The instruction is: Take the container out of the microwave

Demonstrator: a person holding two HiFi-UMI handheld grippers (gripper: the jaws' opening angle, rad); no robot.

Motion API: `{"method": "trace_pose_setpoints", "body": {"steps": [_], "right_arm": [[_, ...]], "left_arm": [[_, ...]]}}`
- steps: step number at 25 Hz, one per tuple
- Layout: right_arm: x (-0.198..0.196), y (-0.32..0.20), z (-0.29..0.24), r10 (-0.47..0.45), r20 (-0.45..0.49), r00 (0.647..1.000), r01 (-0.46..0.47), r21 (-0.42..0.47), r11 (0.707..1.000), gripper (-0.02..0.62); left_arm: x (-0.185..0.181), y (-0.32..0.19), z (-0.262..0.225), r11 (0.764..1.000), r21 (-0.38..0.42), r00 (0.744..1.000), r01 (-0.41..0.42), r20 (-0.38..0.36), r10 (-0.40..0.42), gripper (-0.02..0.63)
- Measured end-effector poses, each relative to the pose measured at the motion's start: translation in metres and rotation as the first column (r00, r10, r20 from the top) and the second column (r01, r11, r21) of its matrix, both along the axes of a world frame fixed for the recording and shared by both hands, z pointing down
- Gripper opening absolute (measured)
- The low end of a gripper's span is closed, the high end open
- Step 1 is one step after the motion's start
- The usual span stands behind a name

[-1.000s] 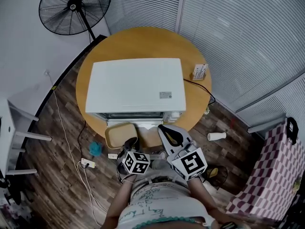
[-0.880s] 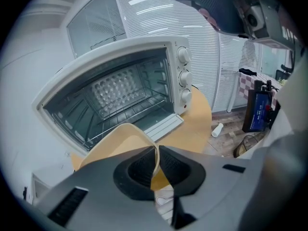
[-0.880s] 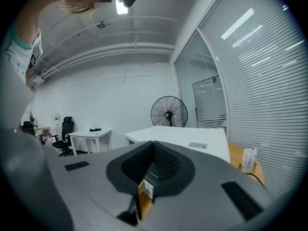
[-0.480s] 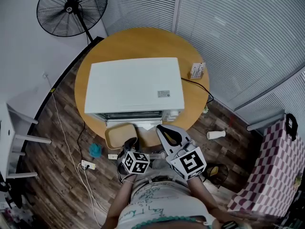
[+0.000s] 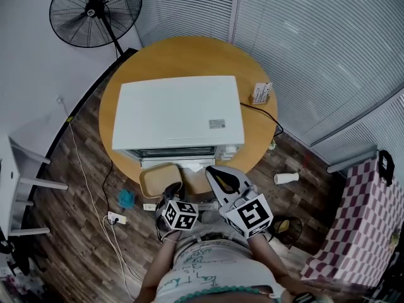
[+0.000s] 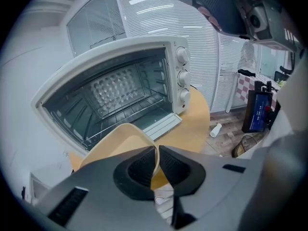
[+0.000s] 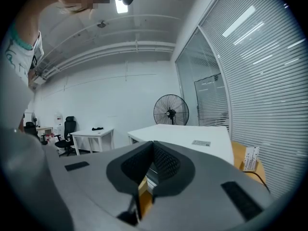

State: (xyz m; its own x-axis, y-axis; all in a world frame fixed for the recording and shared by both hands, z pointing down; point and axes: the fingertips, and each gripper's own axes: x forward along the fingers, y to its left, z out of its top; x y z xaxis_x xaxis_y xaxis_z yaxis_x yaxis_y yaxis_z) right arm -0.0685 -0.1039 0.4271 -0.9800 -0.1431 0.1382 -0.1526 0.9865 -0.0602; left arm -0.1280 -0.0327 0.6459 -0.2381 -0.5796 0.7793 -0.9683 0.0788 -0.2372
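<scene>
Left claw (image 6: 156,165): pads clamped on the near rim of the tan container (image 6: 113,141), the thin wall pinched upright between them. Right claw (image 7: 153,146): pads together with nothing between them, pointing nearly level over the white top of the microwave (image 7: 192,146). The container is outside the cavity, in front of the open mouth of the microwave (image 6: 120,81) and at the near edge of the round counter (image 5: 189,52). In the head view it lies just ahead of my left claw (image 5: 172,189), with my right claw (image 5: 224,178) beside it. Inside the cavity only the bare wire rack (image 6: 125,105) shows, so I judge the removal itself complete and the step in hand to be carrying the container clear and setting it down. That calls for a level, slow carry to a bare part of the counter, since a grip on one rim alone lets the far side droop, and release only once the base is supported. Hard to make out: whether the base rests on the counter, on the lowered door, or hangs free, because my claw body covers its near half. I cannot tell what the container holds, and a tan sliver below my right pads cannot be identified.
</scene>
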Motion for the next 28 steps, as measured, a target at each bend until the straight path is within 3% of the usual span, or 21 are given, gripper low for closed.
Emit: {"method": "trace_pose_setpoints", "body": {"steps": [28], "right_arm": [[-0.006, -0.006, 0.005, -0.023, -0.029, 0.999, 0.023, -0.001, 1.000, -0.007]], "left_arm": [[-0.001, -0.011, 0.004, 1.000, -0.010, 1.000, -0.018, -0.004, 0.018, 0.037]]}}
